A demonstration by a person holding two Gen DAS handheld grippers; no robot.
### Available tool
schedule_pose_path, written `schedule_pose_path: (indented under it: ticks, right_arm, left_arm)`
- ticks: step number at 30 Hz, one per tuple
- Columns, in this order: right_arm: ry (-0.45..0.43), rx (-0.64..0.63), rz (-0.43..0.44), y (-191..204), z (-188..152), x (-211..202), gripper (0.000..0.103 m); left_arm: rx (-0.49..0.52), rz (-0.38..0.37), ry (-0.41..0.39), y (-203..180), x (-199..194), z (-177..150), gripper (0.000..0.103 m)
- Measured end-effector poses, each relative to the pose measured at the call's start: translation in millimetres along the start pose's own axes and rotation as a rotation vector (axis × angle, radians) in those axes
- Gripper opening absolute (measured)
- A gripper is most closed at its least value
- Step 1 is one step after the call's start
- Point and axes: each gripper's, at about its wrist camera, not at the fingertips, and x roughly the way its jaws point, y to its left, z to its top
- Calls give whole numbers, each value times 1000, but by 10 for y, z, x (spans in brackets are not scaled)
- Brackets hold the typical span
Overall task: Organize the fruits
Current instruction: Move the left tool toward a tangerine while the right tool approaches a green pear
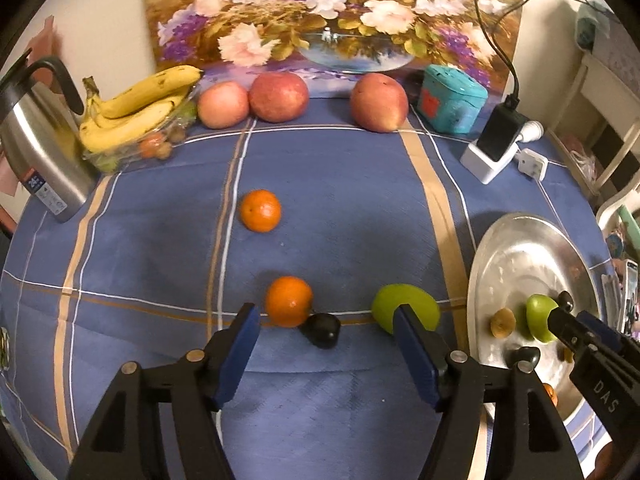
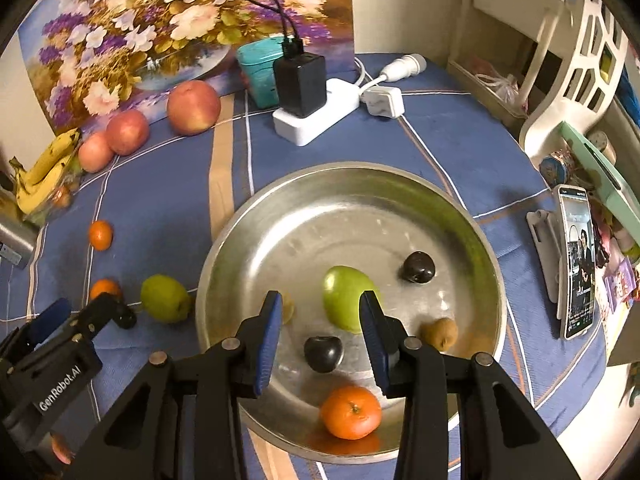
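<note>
Left gripper (image 1: 326,322): held over the blue checked tabletop (image 1: 340,176), its fingers (image 1: 245,344) spread apart and grasping nothing; a tangerine (image 1: 289,301) and a dark plum (image 1: 322,330) lie on the cloth in the gap between them.
Green apple on the cloth (image 1: 416,305): just behind the left gripper's right-hand finger, partly hidden by it, near the pan's rim.
Far tangerine (image 1: 260,210): alone further back on the tabletop, well apart from the others.
Right gripper (image 2: 320,336): above the metal pan (image 2: 404,184), fingers (image 2: 269,340) parted and empty, clenched on nothing; the right-hand finger overlaps the edge of the green apple in the pan (image 2: 347,298), and whether it touches cannot be told.
Inside the pan: that apple near the middle, a dark plum (image 2: 323,354) between the fingers in this view, another plum (image 2: 418,267) further back, a kiwi (image 2: 439,333) at the right, a tangerine (image 2: 351,412) at the near rim.
Back of the tabletop: three red apples (image 1: 279,96), a bunch of bananas (image 1: 136,106), a steel kettle (image 1: 40,148).
</note>
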Motion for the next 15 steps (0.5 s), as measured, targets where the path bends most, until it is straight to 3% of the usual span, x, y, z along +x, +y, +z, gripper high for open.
schedule_pose_path:
  ticks: [5, 7, 8, 9, 11, 15]
  right_arm:
    - [2, -16, -4, 87, -3, 13, 41]
    - [-2, -20, 8, 125, -8, 28, 49]
    - [0, -22, 13, 147, -12, 41, 60]
    - [0, -25, 14, 163, -14, 46, 66]
    - [-4, -36, 15, 203, -18, 55, 67]
    - [-13, -52, 9, 278, -33, 67, 75]
  left_arm:
    - [-18, -3, -4, 91, -20, 11, 75]
    - [-20, 5, -6, 122, -22, 11, 85]
    - [-22, 13, -10, 140, -23, 14, 92]
    - [-24, 20, -15, 162, -26, 15, 94]
    - [-30, 30, -22, 206, -33, 14, 102]
    - [-35, 45, -29, 281, -32, 15, 103]
